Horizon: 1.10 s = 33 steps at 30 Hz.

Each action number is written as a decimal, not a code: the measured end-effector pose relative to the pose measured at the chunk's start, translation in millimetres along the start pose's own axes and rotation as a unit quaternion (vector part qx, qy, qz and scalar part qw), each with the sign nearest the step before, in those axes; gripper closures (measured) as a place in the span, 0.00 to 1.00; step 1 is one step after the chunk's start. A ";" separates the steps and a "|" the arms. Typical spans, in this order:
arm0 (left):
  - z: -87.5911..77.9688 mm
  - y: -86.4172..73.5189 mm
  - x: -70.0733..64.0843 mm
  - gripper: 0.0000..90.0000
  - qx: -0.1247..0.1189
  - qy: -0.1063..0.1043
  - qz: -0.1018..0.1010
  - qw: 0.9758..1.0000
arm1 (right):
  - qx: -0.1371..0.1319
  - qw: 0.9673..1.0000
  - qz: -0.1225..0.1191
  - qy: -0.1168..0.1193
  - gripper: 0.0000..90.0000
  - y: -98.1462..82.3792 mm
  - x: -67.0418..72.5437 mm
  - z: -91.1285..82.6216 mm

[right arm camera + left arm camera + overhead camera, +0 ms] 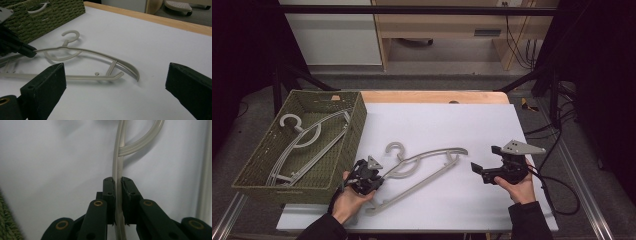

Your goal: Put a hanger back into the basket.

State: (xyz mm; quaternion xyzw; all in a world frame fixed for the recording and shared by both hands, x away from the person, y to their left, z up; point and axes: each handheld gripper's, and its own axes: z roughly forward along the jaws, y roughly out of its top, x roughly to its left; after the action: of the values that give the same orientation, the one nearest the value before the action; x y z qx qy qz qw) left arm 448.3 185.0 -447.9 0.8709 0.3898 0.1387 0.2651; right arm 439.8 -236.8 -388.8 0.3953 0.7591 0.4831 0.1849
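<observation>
1. Progress, as it looks from how things lie: one grey hanger (299, 142) already lies inside the woven green basket (252, 172), which stands at about nine o'clock on the white table (492, 130). A second hanger (422, 167) is still out on the table, so I judge the work, putting hangers into the basket, to be roughly midway, with this one just gripped and not yet lifted clear.

2. The left gripper (366, 176), at about seven o'clock, just beside the basket's near right corner, has its jaws closed tight on the hanger's thin upper arm; in the left gripper view the pads (110, 195) press the pale strip from both sides.

3. The hanger on the table lies near the centre, its hook (395, 149) pointing toward eleven o'clock and its far end (462, 151) toward three. It is a slim, pale grey plastic piece with a curved shoulder, a straight lower bar and a small loop under the hook. It will likely flex and swing when raised by one arm.

4. The right gripper (482, 172), at about four o'clock, stands well apart from the hanger's end, jaws wide open and holding nothing.

5. Left to do: lift, carry toward nine o'clock, lay it on the first hanger.
</observation>
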 end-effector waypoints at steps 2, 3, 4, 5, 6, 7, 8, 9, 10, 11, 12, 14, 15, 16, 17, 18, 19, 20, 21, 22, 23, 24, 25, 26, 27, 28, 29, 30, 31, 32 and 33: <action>-8.4 0.5 0.6 0.91 -0.017 -0.005 -0.005 1.000 | 0.001 1.000 -0.001 0.000 0.04 -0.2 0.2 0.1; -12.4 0.8 0.7 0.92 -0.023 -0.004 -0.004 1.000 | 0.000 1.000 -0.001 0.001 0.04 -0.1 0.5 0.2; -15.7 0.7 0.8 0.92 -0.033 -0.003 -0.005 0.999 | 0.000 1.000 -0.001 0.001 0.04 -0.1 0.6 0.1; -19.2 1.0 1.3 0.92 -0.038 -0.004 -0.005 0.999 | 0.000 1.000 -0.001 0.000 0.04 -0.1 0.6 0.2; -21.7 1.3 1.2 0.92 -0.045 -0.003 -0.005 0.999 | 0.001 1.000 -0.001 0.000 0.04 -0.1 0.5 0.1; -24.4 1.7 1.2 0.92 -0.049 -0.003 -0.003 0.999 | 0.001 1.000 -0.001 0.000 0.04 -0.1 0.4 0.1; -26.8 2.2 1.2 0.92 -0.055 0.001 0.001 0.998 | 0.001 1.000 -0.001 0.001 0.04 -0.1 0.4 0.1; -29.5 2.6 0.9 0.92 -0.057 -0.001 0.000 0.998 | 0.000 1.000 -0.001 0.001 0.04 -0.1 0.3 0.0; -31.8 2.8 0.4 0.92 -0.067 0.001 0.000 0.998 | 0.000 1.000 0.000 0.001 0.04 -0.1 0.4 -0.2; -33.3 3.0 -0.3 0.92 -0.068 0.000 0.000 0.998 | 0.000 1.000 0.000 0.002 0.04 -0.1 0.4 -0.2; -36.2 3.5 -1.0 0.92 -0.076 -0.001 -0.001 0.997 | 0.000 1.000 0.000 0.001 0.04 0.0 0.4 -0.1; -40.4 4.5 -1.6 0.92 -0.082 -0.002 -0.001 0.997 | -0.002 1.000 0.000 0.001 0.04 0.0 0.3 -0.1; -42.9 4.8 -1.6 0.92 -0.089 -0.004 -0.004 0.996 | -0.001 1.000 -0.001 0.002 0.04 0.0 0.1 -0.2; -46.0 5.4 -1.3 0.92 -0.093 -0.006 -0.005 0.996 | -0.002 1.000 0.000 0.002 0.04 0.0 0.3 0.0; -48.0 5.4 -0.8 0.92 -0.100 -0.007 -0.005 0.995 | 0.000 1.000 0.000 0.002 0.04 -0.1 0.2 -0.2; -50.2 5.5 -0.5 0.92 -0.104 -0.009 -0.007 0.994 | 0.000 1.000 -0.001 0.002 0.04 -0.1 0.3 0.2; -52.9 5.4 -0.7 0.92 -0.113 -0.009 -0.007 0.993 | 0.001 1.000 -0.001 0.002 0.04 -0.2 0.3 0.4; -54.4 5.4 -1.1 0.92 -0.120 -0.010 -0.009 0.993 | 0.002 1.000 -0.003 0.004 0.04 -0.3 0.2 0.5; -57.2 6.1 -1.2 0.92 -0.122 -0.009 -0.006 0.993 | 0.003 1.000 -0.002 0.004 0.04 -0.4 0.5 0.6; -59.6 5.9 -1.6 0.92 -0.133 -0.009 -0.005 0.991 | 0.003 1.000 -0.002 0.004 0.04 -0.4 0.6 0.7; -61.4 6.4 -1.8 0.92 -0.134 -0.008 -0.003 0.991 | 0.003 1.000 -0.002 0.005 0.04 -0.4 0.5 0.6; -64.4 6.4 -2.4 0.92 -0.144 -0.004 0.002 0.990 | 0.003 1.000 -0.002 0.004 0.04 -0.4 0.5 0.6; -66.9 6.6 -2.9 0.92 -0.153 -0.003 0.001 0.988 | 0.002 1.000 -0.001 0.005 0.04 -0.3 0.5 0.5; -68.7 7.3 -3.2 0.92 -0.151 -0.002 0.004 0.989 | 0.002 1.000 -0.001 0.003 0.04 -0.2 0.6 0.6; -71.4 7.2 -3.6 0.92 -0.163 0.000 0.006 0.987 | 0.001 1.000 -0.001 0.003 0.04 -0.2 0.5 0.4; -74.4 7.8 -4.8 0.92 -0.168 0.005 0.008 0.986 | 0.001 1.000 -0.002 0.003 0.04 -0.2 0.3 0.4; -76.0 7.9 -5.4 0.92 -0.172 0.007 0.011 0.985 | 0.001 1.000 -0.002 0.003 0.04 -0.2 0.4 0.4; -78.0 8.0 -6.1 0.92 -0.177 0.012 0.014 0.984 | 0.001 1.000 0.000 0.003 0.04 -0.2 0.6 0.3; -79.9 8.1 -6.3 0.92 -0.180 0.016 0.017 0.983 | 0.001 1.000 -0.001 0.004 0.04 -0.1 0.5 0.4; -81.8 8.4 -6.1 0.92 -0.185 0.015 0.016 0.983 | 0.000 1.000 -0.002 0.003 0.04 -0.1 0.5 0.4; -84.0 8.7 -5.5 0.92 -0.186 0.018 0.019 0.982 | 0.001 1.000 -0.001 0.003 0.04 -0.2 0.4 0.3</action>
State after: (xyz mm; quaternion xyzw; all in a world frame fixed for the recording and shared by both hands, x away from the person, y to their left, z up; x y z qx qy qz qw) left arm 412.3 205.8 -374.2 0.8109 0.3451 0.2297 0.4131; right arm 439.8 -236.4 -389.0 0.3928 0.7606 0.4836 0.1828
